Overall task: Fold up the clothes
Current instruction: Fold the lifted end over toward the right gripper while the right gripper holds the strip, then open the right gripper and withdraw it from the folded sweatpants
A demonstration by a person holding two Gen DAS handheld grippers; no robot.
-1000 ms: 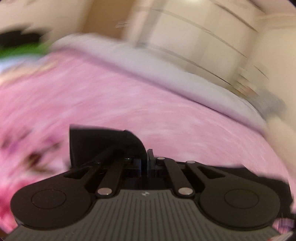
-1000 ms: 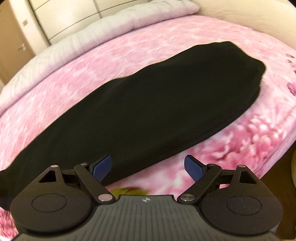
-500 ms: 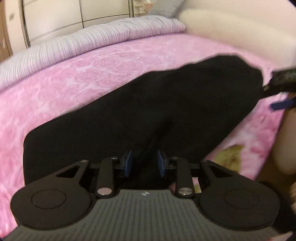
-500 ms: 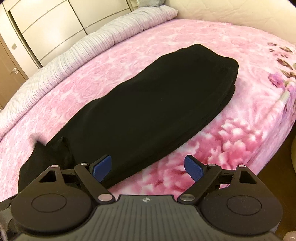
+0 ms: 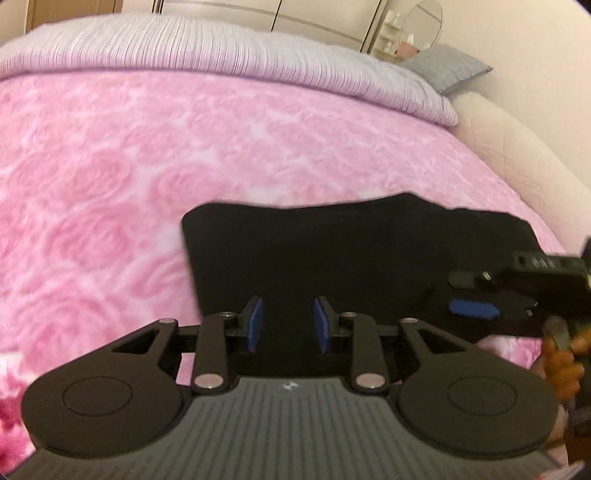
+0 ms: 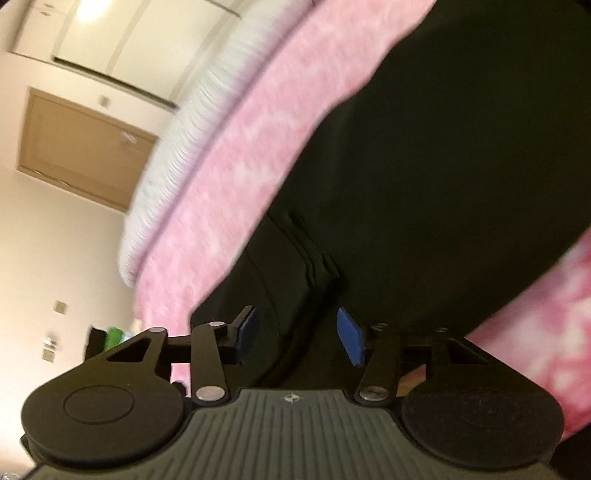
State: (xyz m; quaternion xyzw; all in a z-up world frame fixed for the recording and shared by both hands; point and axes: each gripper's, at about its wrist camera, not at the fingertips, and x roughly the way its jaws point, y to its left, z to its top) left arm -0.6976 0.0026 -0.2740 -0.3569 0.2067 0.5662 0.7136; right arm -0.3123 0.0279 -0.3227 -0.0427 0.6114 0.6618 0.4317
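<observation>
Black cloth, a folded garment point(image 5: 351, 254), lies on the pink rose-patterned blanket point(image 5: 110, 166) of a bed, close to the near edge. In the left wrist view its left edge is straight and its far edge runs slightly wavy toward the right. The left hand-held gripper point(image 5: 287, 325) hovers over the near part of the garment with its blue pads point(image 5: 255, 325) spread apart and nothing between them. At the right of that view the right hand-held gripper point(image 5: 476, 308) comes in sideways over the garment's right end, one blue pad showing, with a person's hand point(image 5: 561, 365) behind it.

The right wrist view is tilted and blurred. The right hand-held gripper point(image 6: 297, 336) has its pads parted, and a stacked, layered edge of the garment point(image 6: 424, 166) lies in the gap between them; whether the pads touch the cloth I cannot tell. Beyond the pink blanket lies a ribbed pale lilac cover point(image 5: 221, 51), a grey pillow point(image 5: 447, 68) at its far right, and cream wardrobe doors point(image 5: 295, 18) behind. A brown door point(image 6: 77, 147) shows in the right wrist view.
</observation>
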